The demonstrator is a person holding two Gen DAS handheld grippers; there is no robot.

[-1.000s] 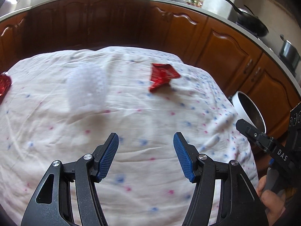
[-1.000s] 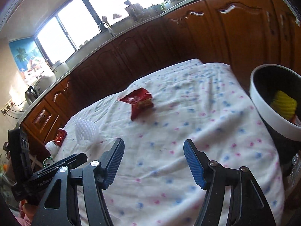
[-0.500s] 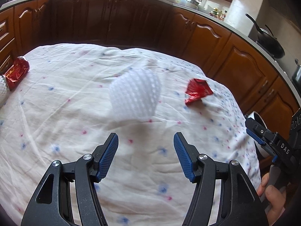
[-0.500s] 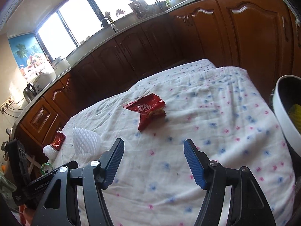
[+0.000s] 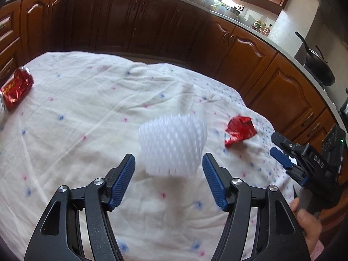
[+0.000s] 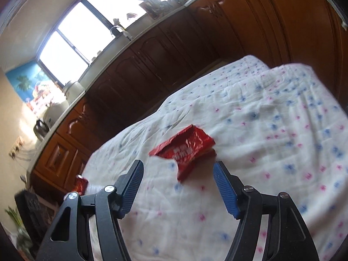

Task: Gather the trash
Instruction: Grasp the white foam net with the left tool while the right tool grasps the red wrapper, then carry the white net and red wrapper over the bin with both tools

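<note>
Left gripper (image 5: 168,169): I have it spread wide, blue ribbed pads (image 5: 121,181) apart with nothing between them. The white foam mesh fruit sleeve (image 5: 173,144) sits on the white cloth with blue and pink dots (image 5: 87,113), just beyond the fingertips and lined up with the gap. No contact that I can see.

Right gripper (image 6: 178,176): also spread wide and holding nothing. The crumpled red foil snack wrapper (image 6: 184,149) lies on the same cloth (image 6: 271,130), just past the pads and centred between them. Right view is motion-blurred, so I cannot tell if the fingers touch the cloth.

From the left view, that wrapper (image 5: 239,130) is to the right of the foam sleeve, near but apart. The right gripper (image 5: 282,152) shows at the right edge, with my right hand (image 5: 308,228) on its handle below.

A second red foil wrapper (image 5: 16,88) lies at the far-left edge of the cloth, well apart from the other two items. In the right view it (image 6: 79,183) peeks out behind the left finger.

Background: brown wooden cabinets (image 5: 152,24) run around the far side, a black pan (image 5: 319,69) on the counter at right, and a bright window (image 6: 91,26) above the sink.
</note>
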